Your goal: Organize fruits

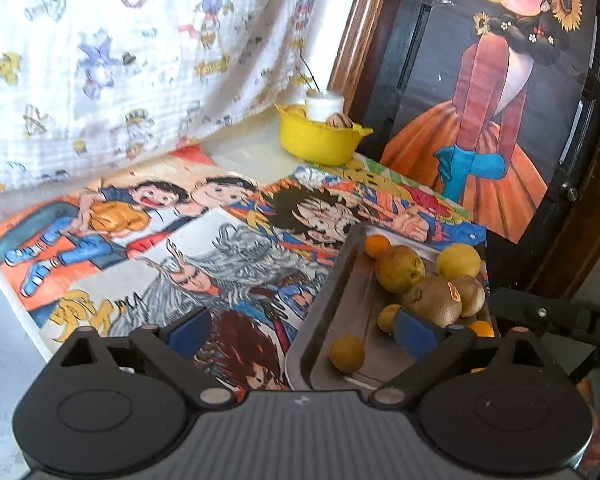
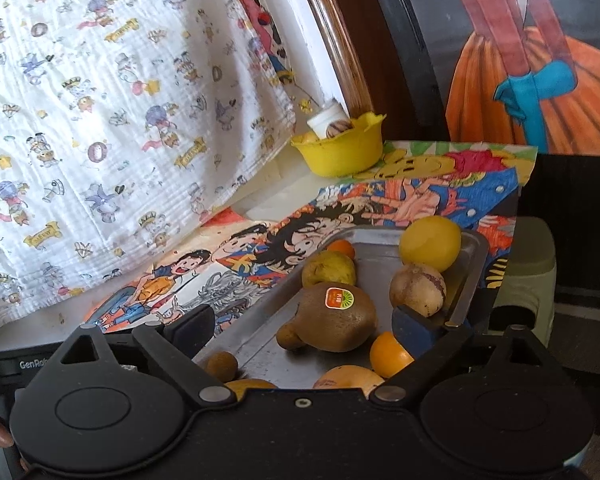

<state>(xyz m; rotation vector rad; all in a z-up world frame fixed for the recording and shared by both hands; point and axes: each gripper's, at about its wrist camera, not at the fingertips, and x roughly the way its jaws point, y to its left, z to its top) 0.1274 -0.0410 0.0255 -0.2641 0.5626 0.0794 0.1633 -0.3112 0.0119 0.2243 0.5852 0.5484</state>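
A metal tray (image 1: pixel 324 304) lies on a table of cartoon posters and holds several fruits. Among them are a brown kiwi (image 1: pixel 432 300) with an orange sticker, a yellow lemon (image 1: pixel 458 260) and a small orange (image 1: pixel 377 246). My left gripper (image 1: pixel 302 332) is open at the tray's near left corner, one finger over the posters, the other by the kiwi. In the right wrist view the tray (image 2: pixel 380 256) shows the kiwi (image 2: pixel 336 316), the lemon (image 2: pixel 430 244) and a round brown fruit (image 2: pixel 418 288). My right gripper (image 2: pixel 304 328) is open over the tray's near end, its pads touching nothing.
A yellow bowl (image 1: pixel 320 140) (image 2: pixel 340 152) with a white cup in it stands at the back. A patterned cloth (image 1: pixel 100 60) hangs at the left. A large framed picture (image 1: pixel 500 100) leans at the right. A pale green stool (image 2: pixel 528 280) stands beyond the table's right edge.
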